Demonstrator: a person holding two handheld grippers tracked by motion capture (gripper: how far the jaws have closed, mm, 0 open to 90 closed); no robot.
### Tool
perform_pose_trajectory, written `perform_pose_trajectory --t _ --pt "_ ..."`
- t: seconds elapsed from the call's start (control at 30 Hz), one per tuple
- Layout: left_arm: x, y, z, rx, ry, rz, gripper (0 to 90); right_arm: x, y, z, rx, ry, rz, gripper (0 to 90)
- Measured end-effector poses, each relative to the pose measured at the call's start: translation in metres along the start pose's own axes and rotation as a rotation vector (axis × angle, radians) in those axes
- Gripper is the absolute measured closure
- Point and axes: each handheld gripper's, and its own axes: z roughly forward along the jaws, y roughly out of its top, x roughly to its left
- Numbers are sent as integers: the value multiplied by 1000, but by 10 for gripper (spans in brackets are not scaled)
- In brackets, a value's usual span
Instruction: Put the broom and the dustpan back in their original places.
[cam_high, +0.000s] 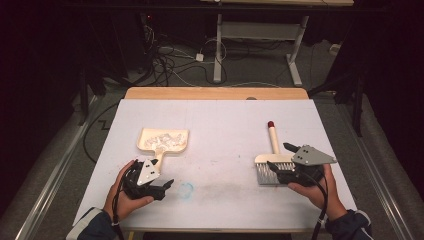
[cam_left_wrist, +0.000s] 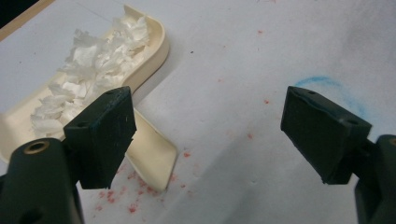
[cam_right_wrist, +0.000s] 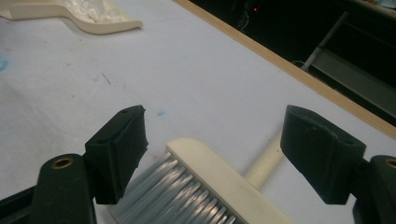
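Two grippers rest low in the high view, both empty with jaws spread; the left gripper (cam_high: 167, 183) sits lower left, just below the handle of a cream dustpan (cam_high: 163, 140) holding white shreds (cam_left_wrist: 93, 70); the right gripper (cam_high: 280, 157) hangs lower right over a brush (cam_high: 272, 160), bristles between its jaws; both lie on a white table (cam_high: 220, 130).

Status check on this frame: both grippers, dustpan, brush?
Left gripper open beside cream dustpan of white shreds. Right gripper open over cream brush. Nothing between.
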Motion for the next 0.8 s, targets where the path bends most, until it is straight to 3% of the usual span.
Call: perform_pose_trajectory --t 0.3,0.47,0.8 --pt "-1 0 1 10 1 8 172 2 -11 -4 -21 4 -5 235" --pt "-2 0 0 12 -1 6 172 4 -18 -7 -48 -17 -6 239" --pt "-3 0 1 15 -3 8 172 6 -38 -11 -27 -21 -1 238"
